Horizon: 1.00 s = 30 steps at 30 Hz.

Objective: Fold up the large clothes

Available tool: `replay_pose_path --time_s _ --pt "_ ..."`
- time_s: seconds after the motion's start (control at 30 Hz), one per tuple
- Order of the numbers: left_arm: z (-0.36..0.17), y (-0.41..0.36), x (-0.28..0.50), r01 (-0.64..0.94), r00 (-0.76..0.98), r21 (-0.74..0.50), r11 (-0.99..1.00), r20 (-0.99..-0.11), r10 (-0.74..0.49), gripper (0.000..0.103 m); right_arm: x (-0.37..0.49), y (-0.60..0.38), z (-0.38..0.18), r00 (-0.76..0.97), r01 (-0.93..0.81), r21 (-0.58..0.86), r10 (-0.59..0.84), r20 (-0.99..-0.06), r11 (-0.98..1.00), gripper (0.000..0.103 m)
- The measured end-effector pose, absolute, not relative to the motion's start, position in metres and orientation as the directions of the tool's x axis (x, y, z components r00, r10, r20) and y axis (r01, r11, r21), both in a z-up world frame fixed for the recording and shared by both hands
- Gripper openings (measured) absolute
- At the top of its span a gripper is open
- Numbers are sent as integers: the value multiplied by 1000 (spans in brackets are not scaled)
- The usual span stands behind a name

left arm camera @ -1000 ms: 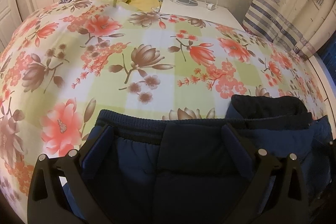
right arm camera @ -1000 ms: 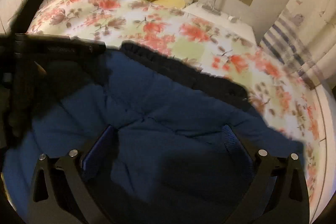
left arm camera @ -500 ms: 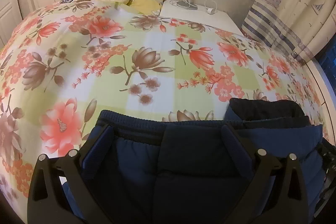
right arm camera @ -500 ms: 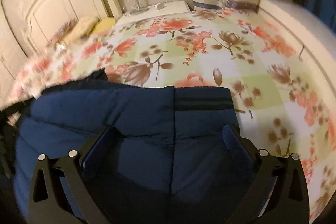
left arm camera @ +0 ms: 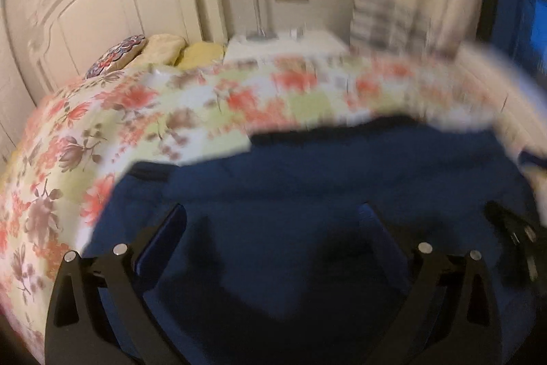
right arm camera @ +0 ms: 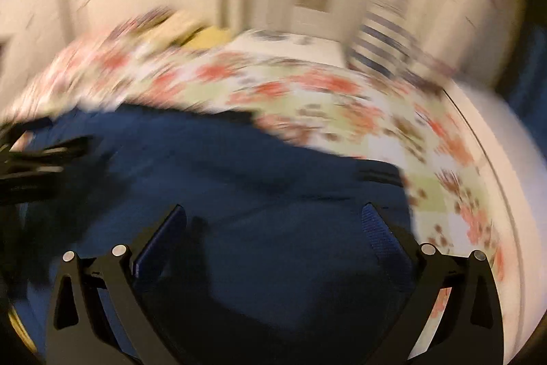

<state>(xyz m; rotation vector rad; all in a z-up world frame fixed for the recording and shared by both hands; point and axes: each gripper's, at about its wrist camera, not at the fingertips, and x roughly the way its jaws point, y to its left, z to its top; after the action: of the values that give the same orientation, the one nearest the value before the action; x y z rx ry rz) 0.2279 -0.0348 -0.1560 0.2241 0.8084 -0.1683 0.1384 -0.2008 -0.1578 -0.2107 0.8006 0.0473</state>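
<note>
Navy quilted fabric fills the lower half of both wrist views: a padded jacket [left arm camera: 324, 187] lies on the bed, spread over a floral bedspread [left arm camera: 143, 112] of coral blossoms on pale green and white squares. It sits toward the near edge, with its dark ribbed band [right arm camera: 379, 175] along the far side, probably so that both tools can reach it from where the person stands.

The left tool [left arm camera: 271, 218] hangs low over the jacket's left part with its jaws spread wide and nothing between them; only cloth shows in the gap, and I cannot tell whether the tips touch it. The right tool [right arm camera: 273, 218] is likewise wide and empty above the right part, near the corner by the ribbed band. Each tool shows as a dark shape at the edge of the other's view, so they are working side by side over the one garment.

Both pictures are heavily smeared, the right more so, which suggests fast movement; fine details such as seams and sleeves are not legible. My reading is that the tools are between grips, placed one to each side so a wide, heavy piece can be taken evenly for a fold. Beyond, a white headboard [left arm camera: 112, 9], pillows [left arm camera: 164, 48] and a nightstand [left arm camera: 283, 45] stand well clear.
</note>
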Motion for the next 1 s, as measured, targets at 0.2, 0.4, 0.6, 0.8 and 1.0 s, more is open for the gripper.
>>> replay_pose_path --time_s 0.2,0.4,0.6,0.8,1.0 --pt "-172 -34 230 234 660 115 965 -748 -71 101 152 -202 -181 646 -136 -117 -2 -764 984 98" --pt "-152 8 217 154 719 72 985 -693 -62 101 136 -220 -170 675 -44 -121 -60 -736 992 98" --pt "-162 93 216 40 660 -39 998 -749 -56 101 119 -282 -175 665 72 -6 -52 -745 997 98" --pt "-170 86 227 40 630 13 999 -777 -15 101 126 -289 -188 645 73 49 -10 -764 996 99" --pt "-155 81 206 -4 671 79 997 -738 62 101 111 -283 -171 685 92 27 -43 -727 995 98"
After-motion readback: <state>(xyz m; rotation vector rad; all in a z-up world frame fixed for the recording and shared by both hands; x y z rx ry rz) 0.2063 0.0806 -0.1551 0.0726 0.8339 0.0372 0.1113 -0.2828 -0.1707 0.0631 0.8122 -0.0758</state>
